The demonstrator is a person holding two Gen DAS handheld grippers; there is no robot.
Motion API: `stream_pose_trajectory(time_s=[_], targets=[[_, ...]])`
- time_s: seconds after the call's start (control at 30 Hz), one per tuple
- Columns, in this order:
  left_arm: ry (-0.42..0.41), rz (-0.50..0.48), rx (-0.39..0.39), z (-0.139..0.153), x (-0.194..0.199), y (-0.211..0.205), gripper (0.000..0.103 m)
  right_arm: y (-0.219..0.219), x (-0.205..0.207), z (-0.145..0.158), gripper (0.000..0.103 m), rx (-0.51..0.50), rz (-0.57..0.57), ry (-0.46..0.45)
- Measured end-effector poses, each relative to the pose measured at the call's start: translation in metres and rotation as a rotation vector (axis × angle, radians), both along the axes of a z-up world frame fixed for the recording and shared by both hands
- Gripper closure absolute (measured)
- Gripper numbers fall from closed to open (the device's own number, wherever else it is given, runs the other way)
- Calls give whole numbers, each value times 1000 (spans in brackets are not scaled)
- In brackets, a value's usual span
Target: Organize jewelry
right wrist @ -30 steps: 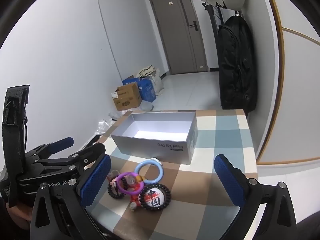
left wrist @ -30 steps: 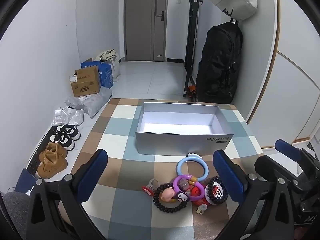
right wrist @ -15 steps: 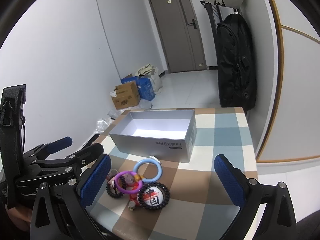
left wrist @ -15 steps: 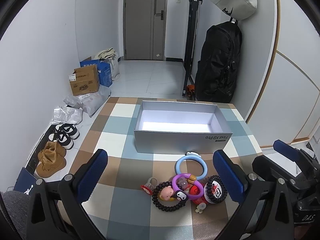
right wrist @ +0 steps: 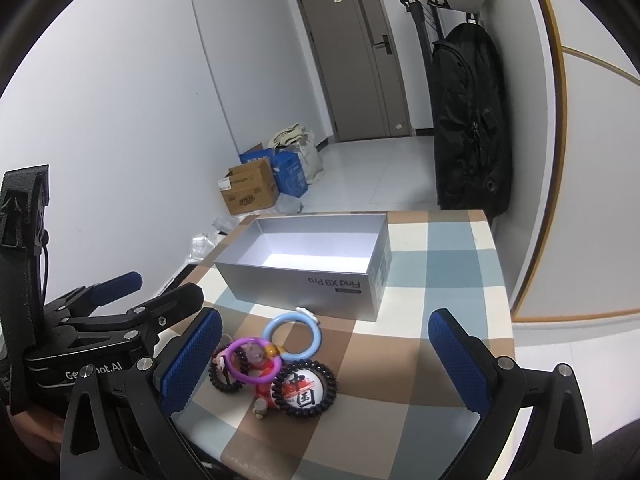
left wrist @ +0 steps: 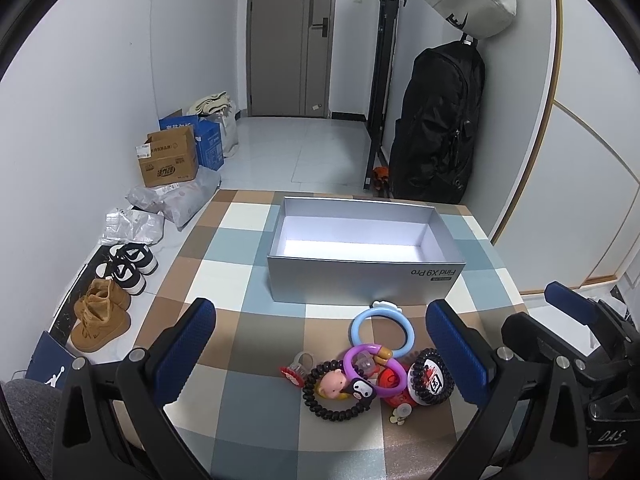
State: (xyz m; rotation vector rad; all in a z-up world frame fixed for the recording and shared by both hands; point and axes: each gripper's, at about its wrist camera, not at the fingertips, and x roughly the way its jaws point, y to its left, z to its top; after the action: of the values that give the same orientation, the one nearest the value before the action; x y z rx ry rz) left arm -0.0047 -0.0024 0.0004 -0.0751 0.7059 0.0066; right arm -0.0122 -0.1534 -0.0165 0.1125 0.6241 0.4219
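Observation:
A pile of jewelry lies on the checked tablecloth (left wrist: 224, 264) in front of an open silver box (left wrist: 364, 252): a light blue ring (left wrist: 382, 328), a purple ring (left wrist: 372, 372), a black coil bracelet with a pink doll (left wrist: 336, 392), and a black bracelet around a red-and-white badge (left wrist: 432, 378). My left gripper (left wrist: 320, 356) is open, held above the table just short of the pile. My right gripper (right wrist: 324, 360) is open and empty, also short of the pile (right wrist: 276, 364). The box (right wrist: 308, 264) is empty.
The table's right edge (right wrist: 508, 336) drops to the floor. Shoes (left wrist: 120, 268), cardboard boxes (left wrist: 172, 160) and plastic bags lie on the floor at left. A black backpack (left wrist: 436, 120) hangs beyond the table. The left gripper body (right wrist: 92, 340) shows at the right wrist view's left.
Both grippers have drawn back and up slightly; the pile and box sit a little farther away in both views. Nothing on the table has moved.

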Motion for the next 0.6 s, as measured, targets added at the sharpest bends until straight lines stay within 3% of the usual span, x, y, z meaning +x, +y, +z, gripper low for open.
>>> stream_pose_trajectory(time_s=[0.6], targets=[[13,-10,-11,-2,3,-1,1,0,0,-1,0,-6,-6,12]])
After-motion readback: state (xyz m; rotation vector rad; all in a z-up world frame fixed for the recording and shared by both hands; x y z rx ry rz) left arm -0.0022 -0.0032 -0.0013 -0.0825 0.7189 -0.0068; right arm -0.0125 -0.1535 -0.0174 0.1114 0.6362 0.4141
